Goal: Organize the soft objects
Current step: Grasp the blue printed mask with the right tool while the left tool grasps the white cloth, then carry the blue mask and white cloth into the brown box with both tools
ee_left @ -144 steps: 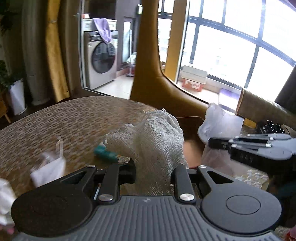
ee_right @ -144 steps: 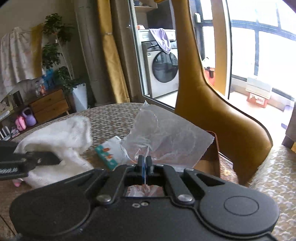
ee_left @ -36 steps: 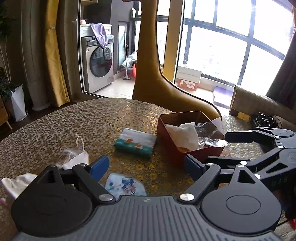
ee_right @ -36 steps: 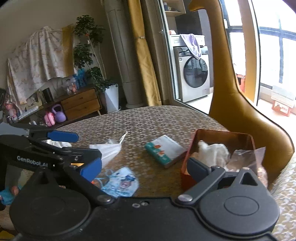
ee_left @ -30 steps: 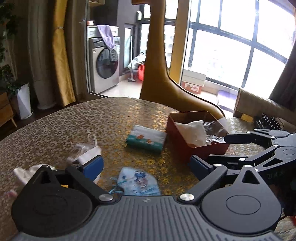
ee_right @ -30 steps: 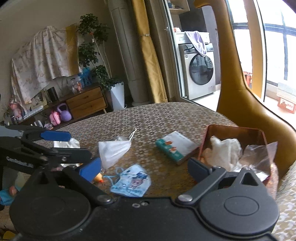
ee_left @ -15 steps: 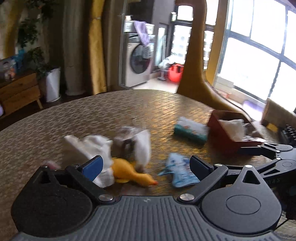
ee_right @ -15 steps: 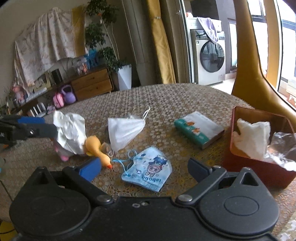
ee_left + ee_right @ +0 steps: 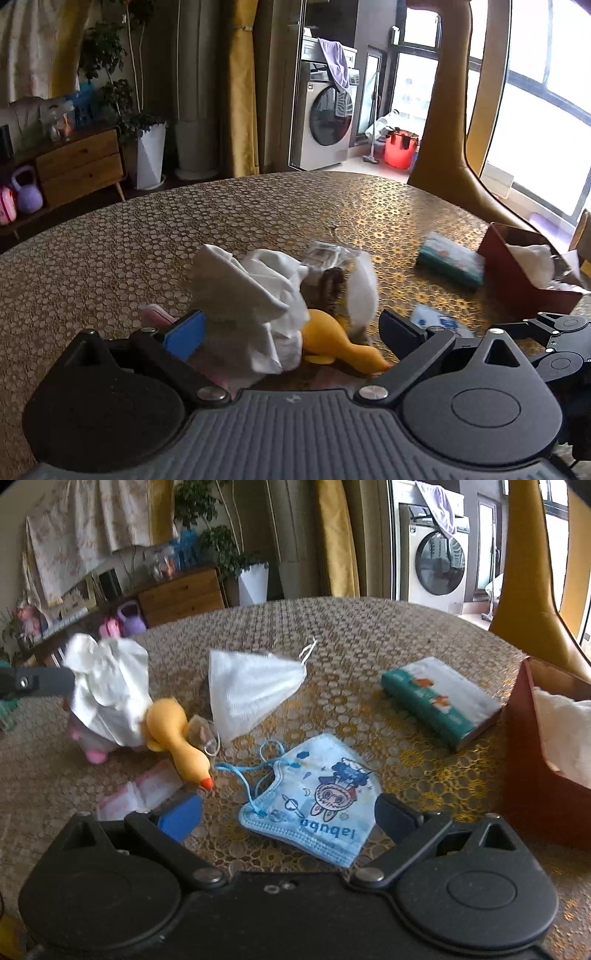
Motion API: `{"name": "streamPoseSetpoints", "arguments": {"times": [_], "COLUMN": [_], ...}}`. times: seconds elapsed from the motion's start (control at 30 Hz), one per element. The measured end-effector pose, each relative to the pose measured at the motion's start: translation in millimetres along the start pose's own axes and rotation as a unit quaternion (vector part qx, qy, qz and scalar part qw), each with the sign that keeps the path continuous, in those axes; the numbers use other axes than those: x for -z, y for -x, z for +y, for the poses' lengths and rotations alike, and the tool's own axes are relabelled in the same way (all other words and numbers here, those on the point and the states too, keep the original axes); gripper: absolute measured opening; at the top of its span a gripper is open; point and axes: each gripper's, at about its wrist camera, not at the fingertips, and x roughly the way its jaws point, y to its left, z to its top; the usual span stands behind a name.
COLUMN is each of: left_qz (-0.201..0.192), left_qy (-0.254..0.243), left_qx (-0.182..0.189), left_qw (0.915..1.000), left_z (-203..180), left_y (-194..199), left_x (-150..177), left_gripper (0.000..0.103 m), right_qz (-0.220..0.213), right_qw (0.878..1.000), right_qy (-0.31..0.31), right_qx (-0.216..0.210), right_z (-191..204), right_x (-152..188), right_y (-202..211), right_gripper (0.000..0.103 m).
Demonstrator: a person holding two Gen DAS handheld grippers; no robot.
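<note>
Tongs on both sides stood wide open, gripping nothing. Between the spread fingers of the left tongs [image 9: 291, 330] sat a crumpled white cloth [image 9: 255, 295], with a yellow duck toy [image 9: 340, 343] just beside it on the tabletop [image 9: 110, 251]. The right tongs [image 9: 288, 814] framed a blue cartoon mask [image 9: 317, 797] lying flat. Farther off lay a white mask [image 9: 251, 690] and a tissue pack [image 9: 443, 701]; the red box [image 9: 532, 775] at the right edge held another white cloth [image 9: 565, 731].
</note>
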Motion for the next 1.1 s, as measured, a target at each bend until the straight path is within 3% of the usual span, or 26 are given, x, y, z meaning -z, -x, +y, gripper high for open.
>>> {"name": "streamPoseSetpoints", "arguments": {"times": [0.2,0.47,0.77,0.93,1.1], "left_qz": [0.000,-0.002,-0.006,-0.009,-0.008], "left_qy": [-0.015,-0.016,-0.016,-0.014,0.003], "left_qx": [-0.036,-0.051,-0.076,-0.094,-0.103], "left_qw": [0.9992,0.9986,0.9970,0.9954,0.9947], "left_z": [1.9,4.4,5.8,6.1,10.8], "left_y": [-20.9,-38.1,-43.7,-41.2,-37.1], "left_x": [3.1,3.0,6.1,5.3,1.8], "left_gripper": [0.101,0.101,0.099,0.079,0.060], "right_qz": [0.012,0.017,0.010,0.007,0.004], "right_qw": [1.000,0.999,0.997,0.997,0.996], "right_qy": [0.012,0.025,0.052,0.043,0.030], "right_qx": [0.014,0.033,0.058,0.065,0.080], "right_z": [4.7,6.5,11.6,8.8,3.2], "right_x": [-0.4,0.8,5.0,4.1,2.1], "right_y": [-26.5,-43.4,-42.4,-37.7,-34.5], "right_gripper": [0.100,0.099,0.085,0.070,0.046]}}
